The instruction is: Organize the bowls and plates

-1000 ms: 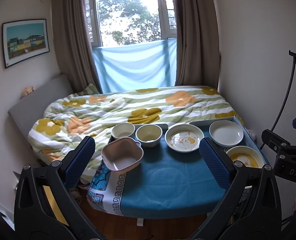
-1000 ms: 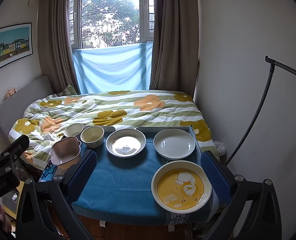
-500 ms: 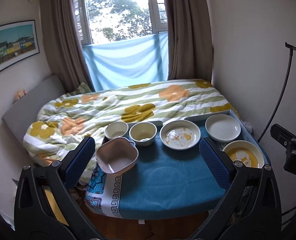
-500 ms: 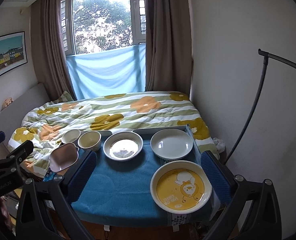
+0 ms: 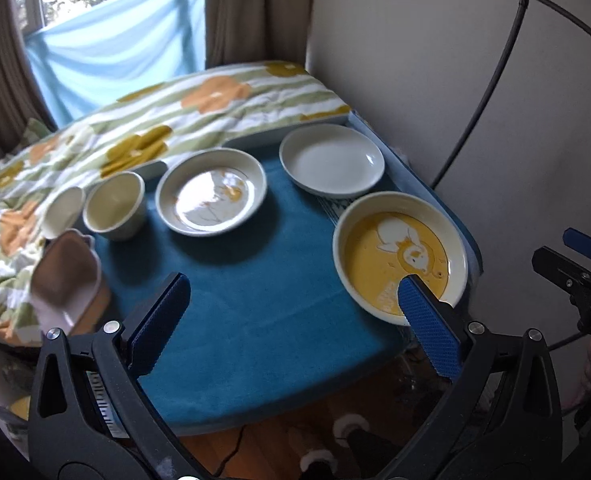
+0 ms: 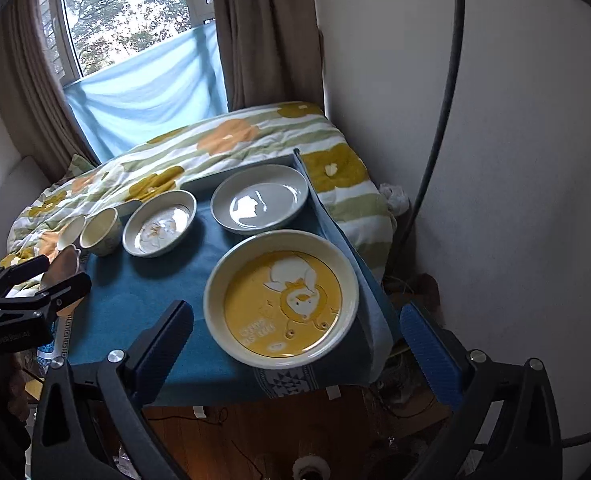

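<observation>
On the blue-clothed table [image 5: 255,300] sit a yellow cartoon plate [image 5: 399,252] at the front right, a plain white plate [image 5: 331,160] behind it, a white cartoon plate [image 5: 211,192], two cream cups [image 5: 115,204] [image 5: 63,212] and a pink square bowl [image 5: 67,276] at the left edge. My left gripper [image 5: 291,292] is open and empty above the table front, its right finger over the yellow plate's rim. My right gripper [image 6: 295,324] is open and empty, its fingers either side of the yellow plate [image 6: 281,298]. The white plate [image 6: 259,198] lies beyond.
A bed with a flowered quilt [image 5: 155,120] lies behind the table. A wall [image 6: 495,160] and a black curved stand [image 6: 447,100] are close on the right. The table's front edge drops to a wooden floor [image 6: 255,432].
Both grippers have moved forward, down and to the right, towards the table. The yellow plate now lies between the right gripper's fingers. The dishes have not moved.
</observation>
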`<state>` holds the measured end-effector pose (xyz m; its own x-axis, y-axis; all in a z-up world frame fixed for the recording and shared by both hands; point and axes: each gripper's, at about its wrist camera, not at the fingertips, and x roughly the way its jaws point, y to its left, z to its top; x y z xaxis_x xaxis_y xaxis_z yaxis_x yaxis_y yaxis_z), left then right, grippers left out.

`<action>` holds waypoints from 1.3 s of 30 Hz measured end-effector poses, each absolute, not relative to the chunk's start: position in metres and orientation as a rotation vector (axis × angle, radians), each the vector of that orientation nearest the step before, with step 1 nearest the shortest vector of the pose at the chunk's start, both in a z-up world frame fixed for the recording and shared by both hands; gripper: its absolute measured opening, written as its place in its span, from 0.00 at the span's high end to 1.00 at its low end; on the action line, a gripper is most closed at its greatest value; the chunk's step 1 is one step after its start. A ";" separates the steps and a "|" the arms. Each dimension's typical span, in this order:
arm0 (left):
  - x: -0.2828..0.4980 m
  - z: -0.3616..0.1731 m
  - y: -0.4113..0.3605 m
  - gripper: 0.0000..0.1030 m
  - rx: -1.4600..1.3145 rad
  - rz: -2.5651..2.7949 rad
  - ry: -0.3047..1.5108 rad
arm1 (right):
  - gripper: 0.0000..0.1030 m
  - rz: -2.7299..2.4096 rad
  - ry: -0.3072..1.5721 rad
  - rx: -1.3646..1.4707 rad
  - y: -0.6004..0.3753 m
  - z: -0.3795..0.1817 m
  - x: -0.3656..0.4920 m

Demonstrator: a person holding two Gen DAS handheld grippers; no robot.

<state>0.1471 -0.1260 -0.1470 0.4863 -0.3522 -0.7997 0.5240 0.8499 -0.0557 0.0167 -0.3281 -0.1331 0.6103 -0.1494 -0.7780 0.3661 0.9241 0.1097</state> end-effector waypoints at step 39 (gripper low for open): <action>0.232 -0.309 -0.230 0.81 0.205 -0.626 1.319 | 0.88 0.028 1.138 0.505 -0.441 -0.284 0.098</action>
<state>0.2318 -0.2299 -0.3090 0.1137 -0.3102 -0.9438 0.5346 0.8198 -0.2051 0.0976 -0.4414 -0.2844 0.4313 0.2736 -0.8597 0.2311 0.8876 0.3984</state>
